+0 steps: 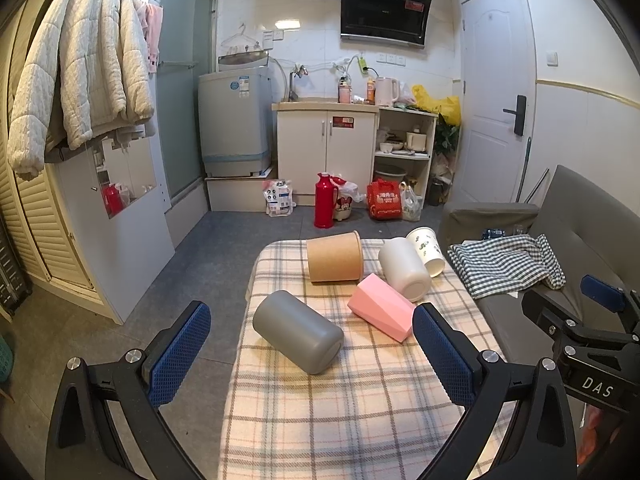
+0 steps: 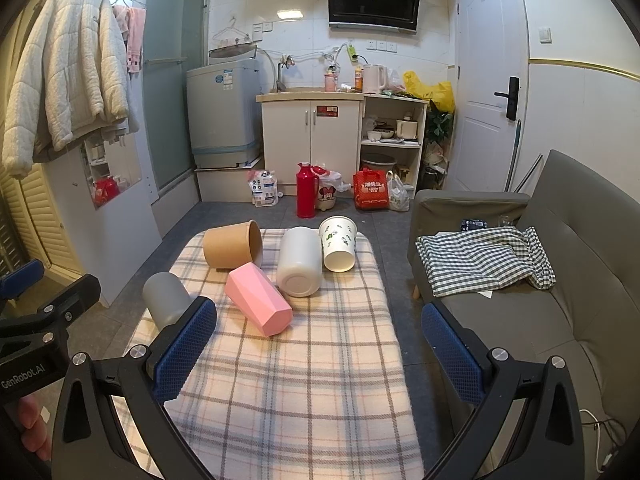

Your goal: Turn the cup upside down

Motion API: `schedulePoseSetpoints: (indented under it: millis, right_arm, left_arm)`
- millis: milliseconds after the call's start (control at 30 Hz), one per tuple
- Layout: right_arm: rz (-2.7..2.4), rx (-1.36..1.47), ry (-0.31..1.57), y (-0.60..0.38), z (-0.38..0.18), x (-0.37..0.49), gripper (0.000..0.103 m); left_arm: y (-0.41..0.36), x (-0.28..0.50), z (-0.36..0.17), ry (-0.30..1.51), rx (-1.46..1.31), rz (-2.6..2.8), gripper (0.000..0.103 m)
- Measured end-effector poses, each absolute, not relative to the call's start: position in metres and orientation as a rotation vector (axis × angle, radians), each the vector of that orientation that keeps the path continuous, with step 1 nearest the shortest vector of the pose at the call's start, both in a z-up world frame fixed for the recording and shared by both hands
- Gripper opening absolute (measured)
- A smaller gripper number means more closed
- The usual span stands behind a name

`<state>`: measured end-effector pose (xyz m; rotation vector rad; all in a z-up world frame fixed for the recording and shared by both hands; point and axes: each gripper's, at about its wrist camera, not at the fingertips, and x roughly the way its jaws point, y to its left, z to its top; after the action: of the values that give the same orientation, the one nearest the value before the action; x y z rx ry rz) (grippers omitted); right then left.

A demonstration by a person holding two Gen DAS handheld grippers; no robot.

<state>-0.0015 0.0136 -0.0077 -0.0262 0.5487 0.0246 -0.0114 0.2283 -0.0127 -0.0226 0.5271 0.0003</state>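
Several cups lie on their sides on a plaid-covered table. A grey cup lies nearest my left gripper. A pink faceted cup lies in the middle. A brown paper cup, a white cup and a printed paper cup lie farther back. My left gripper is open, just short of the grey cup. My right gripper is open and empty above the table.
A grey sofa with a checked cloth stands right of the table. Floor lies to the left. A red thermos, bags, a cabinet and a washing machine stand far behind. The right gripper shows in the left wrist view's right edge.
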Motion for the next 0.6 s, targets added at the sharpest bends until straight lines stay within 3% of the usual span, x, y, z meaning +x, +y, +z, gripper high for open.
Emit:
schedulePoseSetpoints:
  millis: [600]
  right_arm:
    - [0.026,-0.023,0.549,0.0129,-0.0073,-0.0013,0.103]
  left_arm:
    - [0.2301,-0.0095,-0.0118,0.533,-0.034,-0.001,0.103]
